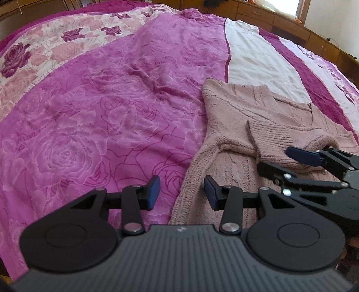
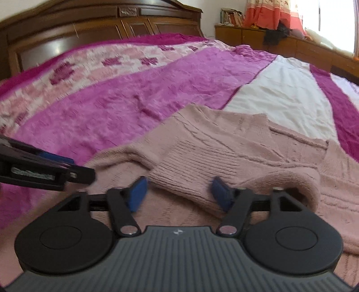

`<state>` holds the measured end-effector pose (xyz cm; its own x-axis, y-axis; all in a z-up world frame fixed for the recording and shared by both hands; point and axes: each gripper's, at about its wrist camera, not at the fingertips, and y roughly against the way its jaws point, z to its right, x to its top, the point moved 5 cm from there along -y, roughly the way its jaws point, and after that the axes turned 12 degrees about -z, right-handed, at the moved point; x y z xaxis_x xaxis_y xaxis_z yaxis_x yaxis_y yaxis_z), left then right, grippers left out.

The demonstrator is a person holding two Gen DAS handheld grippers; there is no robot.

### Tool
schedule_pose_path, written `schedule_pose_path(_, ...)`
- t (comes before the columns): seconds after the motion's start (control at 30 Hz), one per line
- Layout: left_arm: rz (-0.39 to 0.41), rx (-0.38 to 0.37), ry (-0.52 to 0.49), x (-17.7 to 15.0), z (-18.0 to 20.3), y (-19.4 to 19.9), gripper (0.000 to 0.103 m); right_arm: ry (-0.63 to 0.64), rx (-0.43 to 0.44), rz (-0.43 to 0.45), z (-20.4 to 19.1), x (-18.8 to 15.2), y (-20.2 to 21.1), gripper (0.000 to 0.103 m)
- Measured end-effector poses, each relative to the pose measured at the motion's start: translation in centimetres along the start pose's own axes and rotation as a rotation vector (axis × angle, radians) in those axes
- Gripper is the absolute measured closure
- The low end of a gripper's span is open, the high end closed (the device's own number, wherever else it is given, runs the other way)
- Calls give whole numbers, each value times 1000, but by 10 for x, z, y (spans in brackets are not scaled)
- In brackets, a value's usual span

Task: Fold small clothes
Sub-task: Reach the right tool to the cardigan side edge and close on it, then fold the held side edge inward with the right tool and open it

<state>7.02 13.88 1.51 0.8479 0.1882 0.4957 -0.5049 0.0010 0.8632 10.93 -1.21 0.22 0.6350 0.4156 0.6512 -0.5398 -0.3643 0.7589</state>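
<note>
Pink sweater [image 2: 224, 143] spread flat on the bed [image 1: 89, 112] for folding, one sleeve [image 2: 193, 166] laid across. Left gripper [image 1: 182, 192] apart at the sweater's left edge. Right gripper [image 2: 179, 193] apart, straddling the sleeve cuff, likely to pinch it.

- A bed [image 2: 202, 74] fills both views, spread with a magenta rose-print cover [image 1: 101, 116] banded in white.
- A carved dark wooden headboard [image 2: 89, 29] stands behind.
- Low wooden cabinets [image 2: 258, 36] line the wall.
- An orange curtain [image 2: 264, 13] hangs beside a bright window [image 2: 345, 22].
</note>
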Motion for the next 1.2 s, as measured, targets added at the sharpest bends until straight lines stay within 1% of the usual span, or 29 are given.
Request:
schedule_pose_path(0.07,0,0,-6,0,2,0,58,-10,-4,5,2,0,-1,65)
schedule_pose_path(0.1,1,-1,-9,0,3,1,58,-19,-4,7,4,1,0,70)
schedule_pose_path(0.13,3,-4,-13,0,4,2,58,-39,5,13,7,3,3,78)
schedule_pose_path(0.17,4,-6,-16,0,5,3,58,-60,11,20,11,4,6,92)
schedule_pose_path(0.3,17,-23,-38,1,15,8,58,-176,41,56,37,9,21,93)
schedule_pose_path(0.53,24,-68,-81,3,39,12,58,-268,12,129,78,17,54,93)
schedule_pose_path(0.7,26,-86,-125,3,58,11,58,-338,-48,198,117,20,82,93)
schedule_pose_path(0.8,27,-90,-139,5,66,9,58,-386,-101,250,145,13,106,93)
schedule_pose_path(0.93,26,-94,-145,7,70,4,58,-446,-200,290,183,-9,133,93)
schedule_pose_path(1.03,16,-92,-144,6,73,0,58,-511,-260,278,213,-37,144,93)
schedule_pose_path(1.2,4,-79,-147,4,77,-6,58,-646,-275,210,251,-89,137,93)
